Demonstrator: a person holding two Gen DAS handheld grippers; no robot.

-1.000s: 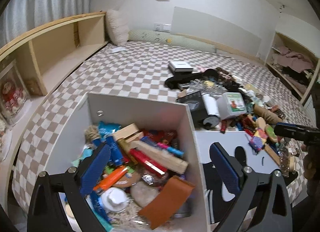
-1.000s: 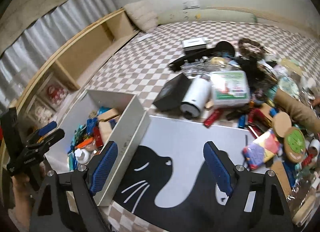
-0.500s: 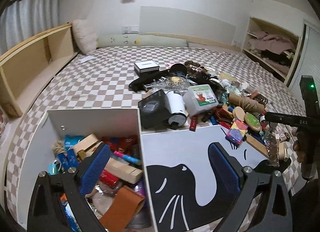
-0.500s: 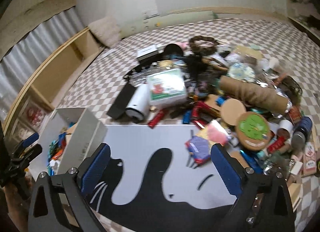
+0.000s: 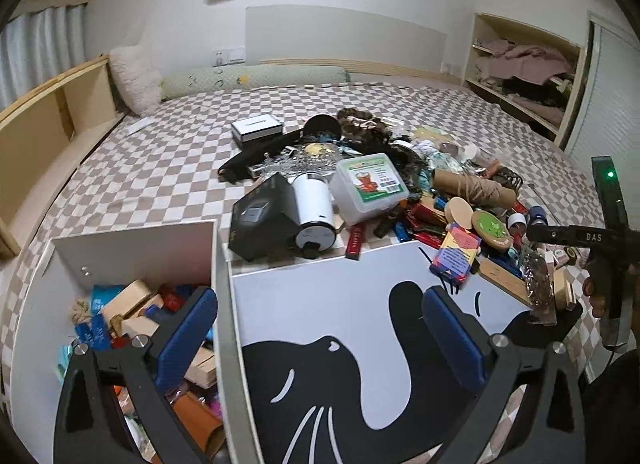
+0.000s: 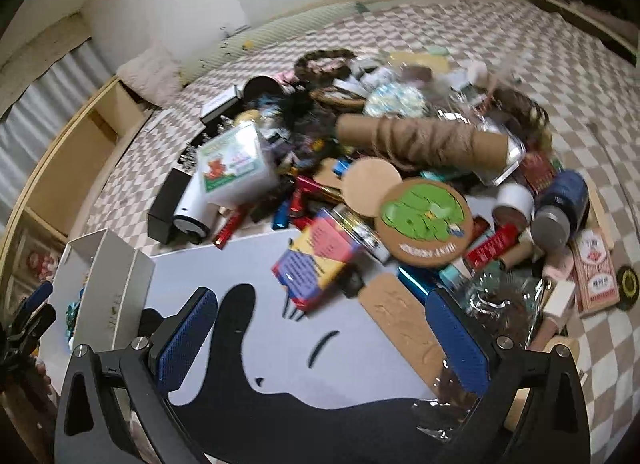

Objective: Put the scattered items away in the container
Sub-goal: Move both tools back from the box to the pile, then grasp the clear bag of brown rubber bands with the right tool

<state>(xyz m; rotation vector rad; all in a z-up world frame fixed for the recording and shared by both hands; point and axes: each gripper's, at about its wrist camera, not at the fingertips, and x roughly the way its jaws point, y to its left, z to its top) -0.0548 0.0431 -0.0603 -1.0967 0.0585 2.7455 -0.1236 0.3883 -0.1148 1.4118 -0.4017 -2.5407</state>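
container (image 5: 132, 248): white open-topped box at the far left on the checkered bed (image 5: 168, 167), already crowded with small boxes, tubes and a brown pouch.
left hand-held gripper (image 5: 320, 338): jaws spread wide with nothing between the blue pads; one pad hangs over the container's right edge, the other over the board.
board (image 5: 340, 284): white panel with a black cat shape, lying flat just right of the container, its near wall touching the panel's edge.
black box (image 5: 262, 219): rests at the board's far edge, leaning against a white cylinder (image 5: 314, 209) lying on its side.
clear tub (image 5: 370, 185): green-and-red label, tilted, just right of the white cylinder.
colourful packet (image 6: 316, 264): purple, yellow and pink, lying on the board's right part, at the near edge of the pile.
scattered pile (image 6: 400, 151): heaped to the right of the board; a twine-wrapped cardboard tube (image 6: 424, 141) lies across it, with a round green-topped coaster (image 6: 426, 221) in front, touching a plain cork disc.
right hand-held gripper (image 6: 322, 338): jaws as wide apart as they go, holding nothing, hanging over the board's black patch, with a crinkled clear wrapper by the right pad.
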